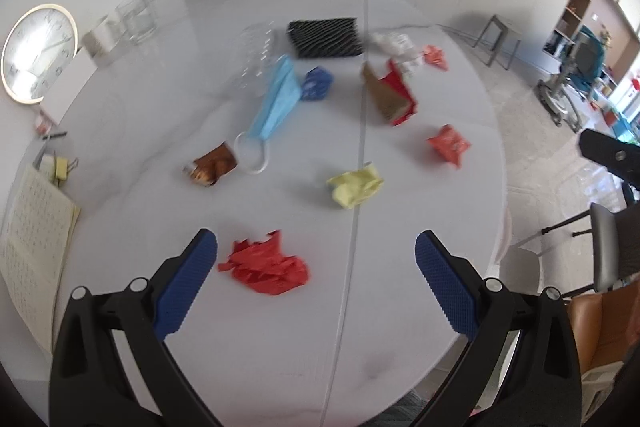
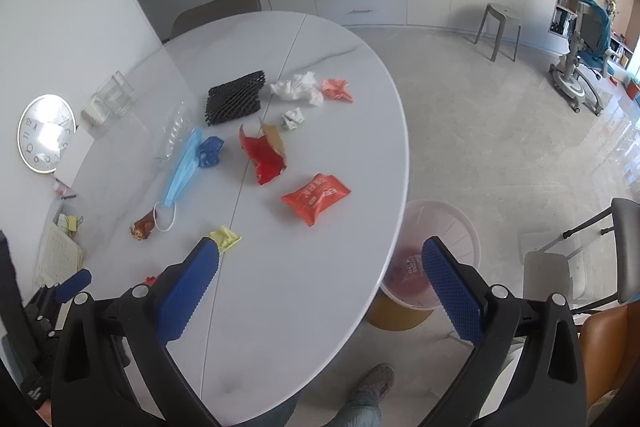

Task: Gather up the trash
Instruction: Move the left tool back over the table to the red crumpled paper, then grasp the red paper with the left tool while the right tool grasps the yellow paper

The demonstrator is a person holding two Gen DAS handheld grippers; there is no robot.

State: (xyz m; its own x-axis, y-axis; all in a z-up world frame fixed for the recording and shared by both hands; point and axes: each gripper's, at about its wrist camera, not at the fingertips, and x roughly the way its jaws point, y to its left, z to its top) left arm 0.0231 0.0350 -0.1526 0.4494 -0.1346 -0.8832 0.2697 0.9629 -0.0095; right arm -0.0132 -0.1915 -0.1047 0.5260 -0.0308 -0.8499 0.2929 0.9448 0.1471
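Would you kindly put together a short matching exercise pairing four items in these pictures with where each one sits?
Things:
1. crumpled red paper
2. translucent pink bin
3. round white wall clock
4. black ribbed mesh pad

Places:
A. on the floor beside the table's edge
B. leaning up at the table's left side
C. on the table between the left gripper's open jaws
D. far side of the table, next to the crumpled white tissue

Pairs: 1-C, 2-A, 3-B, 4-D

Bright daylight, glare on clock [image 1: 38, 53] (blown out), motion-blurred left view, fisheye-bent edges
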